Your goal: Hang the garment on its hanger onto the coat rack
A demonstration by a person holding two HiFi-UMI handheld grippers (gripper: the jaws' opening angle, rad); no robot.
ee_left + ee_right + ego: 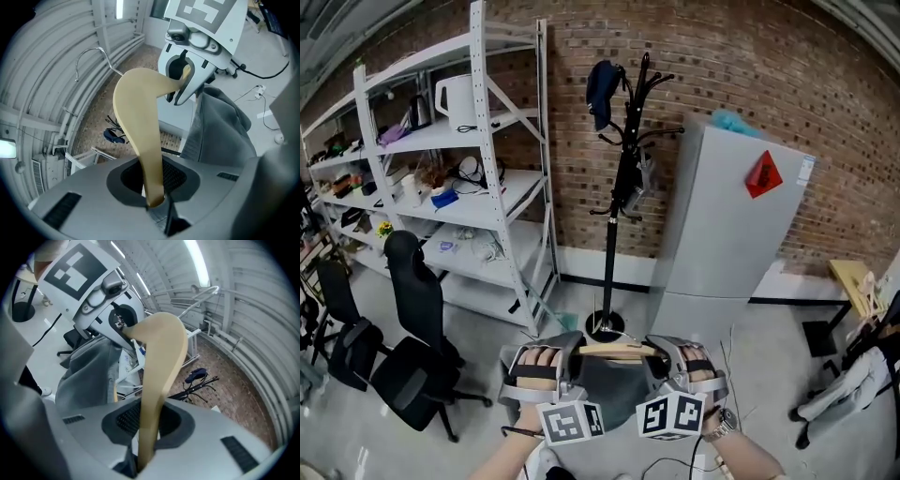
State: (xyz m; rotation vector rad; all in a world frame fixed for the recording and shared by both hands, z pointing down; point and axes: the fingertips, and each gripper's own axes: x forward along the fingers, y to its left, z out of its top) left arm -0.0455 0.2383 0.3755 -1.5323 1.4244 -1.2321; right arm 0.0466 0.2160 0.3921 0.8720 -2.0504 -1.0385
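Hanger (pixel 619 350); coat rack (pixel 623 178) beside grey cabinet (pixel 727 225)

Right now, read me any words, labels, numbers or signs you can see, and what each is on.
No text is legible in any view.
Red diamond sticker on the grey cabinet: too small to read.
Square markers on the left gripper and right gripper: patterns, no letters.
Wooden hanger: no print.
Items on the shelf: too small.

The hanger (pixel 140 136) is pale tan; the garment (pixel 220 126) is plain grey. The coat rack (pixel 614 187) is black, with a dark blue cap (pixel 602 89), perhaps. The wall (pixel 750 66) is red-brown brick.
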